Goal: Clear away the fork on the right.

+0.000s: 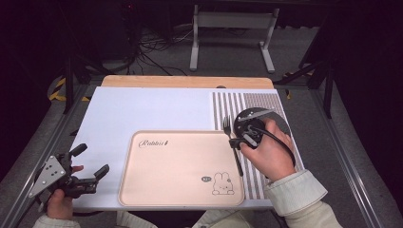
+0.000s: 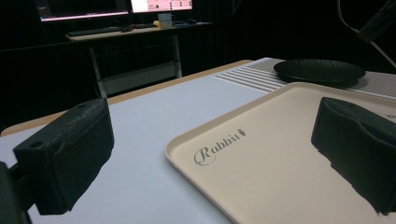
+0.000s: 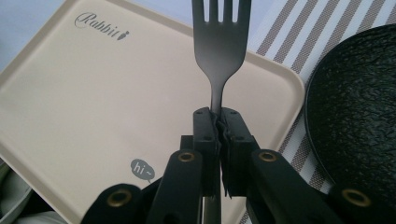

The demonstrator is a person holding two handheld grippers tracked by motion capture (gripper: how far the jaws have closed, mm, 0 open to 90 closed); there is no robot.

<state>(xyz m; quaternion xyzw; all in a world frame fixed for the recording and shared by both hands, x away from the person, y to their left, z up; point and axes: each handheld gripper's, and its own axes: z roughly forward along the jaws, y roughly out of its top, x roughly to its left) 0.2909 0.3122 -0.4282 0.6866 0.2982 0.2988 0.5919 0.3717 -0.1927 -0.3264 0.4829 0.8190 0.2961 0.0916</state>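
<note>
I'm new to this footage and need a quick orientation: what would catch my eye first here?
The right gripper stands out, shut on the neck of a dark metal fork at the right edge of the beige rectangular tray, which is printed with a rabbit. A black round textured plate sits just right of the tray on a brown-striped placemat. At the table's near left corner, the left gripper is open, holding nothing.

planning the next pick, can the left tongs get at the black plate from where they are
Probably not directly. The left tongs sit open at the table's near-left corner, while the round black plate lies far right, beyond the beige rectangular tray, with the right tongs holding a dark metal fork beside it.
</note>
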